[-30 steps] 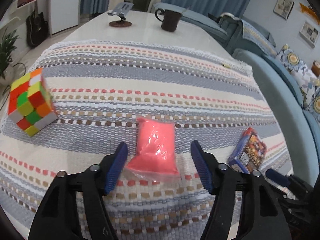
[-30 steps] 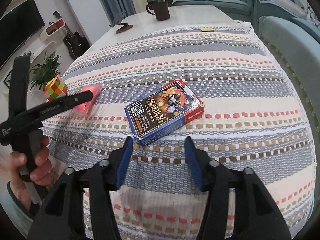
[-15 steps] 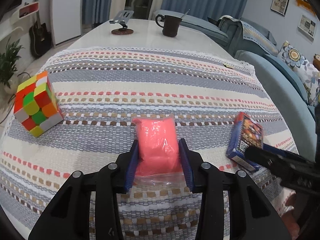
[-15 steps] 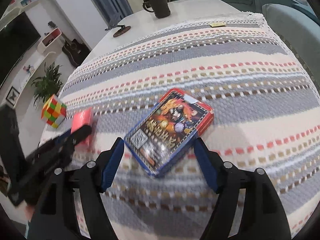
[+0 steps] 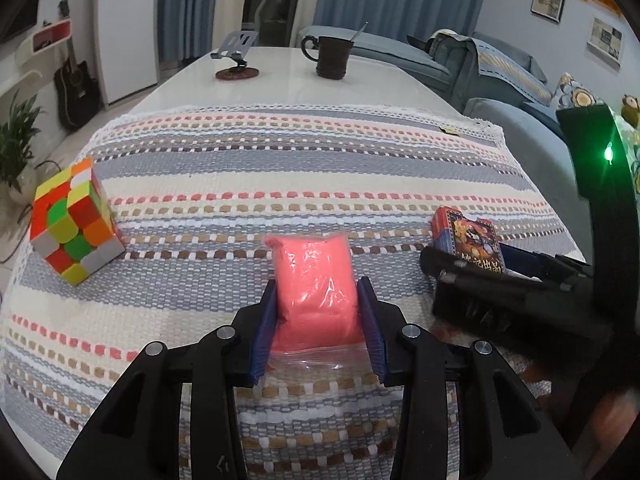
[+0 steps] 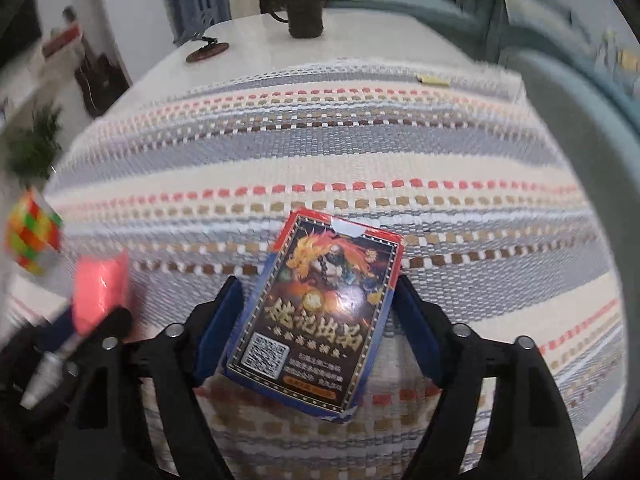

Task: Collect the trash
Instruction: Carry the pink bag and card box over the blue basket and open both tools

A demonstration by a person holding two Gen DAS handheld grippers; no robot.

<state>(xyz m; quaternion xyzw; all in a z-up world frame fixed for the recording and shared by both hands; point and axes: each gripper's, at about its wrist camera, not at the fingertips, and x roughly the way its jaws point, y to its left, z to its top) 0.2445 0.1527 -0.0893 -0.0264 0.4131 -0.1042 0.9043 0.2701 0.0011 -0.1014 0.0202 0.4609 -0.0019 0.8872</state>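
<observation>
- Left wrist view — left gripper (image 5: 318, 322): blue pads pressed against both flanks of the pink bag (image 5: 316, 288), which sits between them on the striped cloth (image 5: 280, 184); the bag's clear plastic tail trails back under the jaws. Gripper closed on it.
- Same view, surroundings: puzzle cube (image 5: 72, 220) well off to the gripper's left; dark mug (image 5: 330, 58) and phone stand (image 5: 236, 56) far ahead on the bare tabletop (image 5: 280, 88); right gripper's body close on the right, astride the card box (image 5: 470, 240).
- Right wrist view — right gripper (image 6: 316, 320): jaws wide, one pad on each side of the card box (image 6: 320, 312). The box lies skewed between them; whether either pad touches it I cannot tell, as the frame is blurred.
- Risk, judged: the bag is soft and its film slick, so a lift may let it slump out through the pads; the skewed box could twist or pop free if the pads close on its corners rather than its long sides.
- Risk, judged: the two grippers sit near each other — lifting both at once could knock them together.
- Room: open cloth ahead of both grippers; the cloth's edge and a blue sofa (image 5: 520, 128) lie to the right, leaving less margin there.
</observation>
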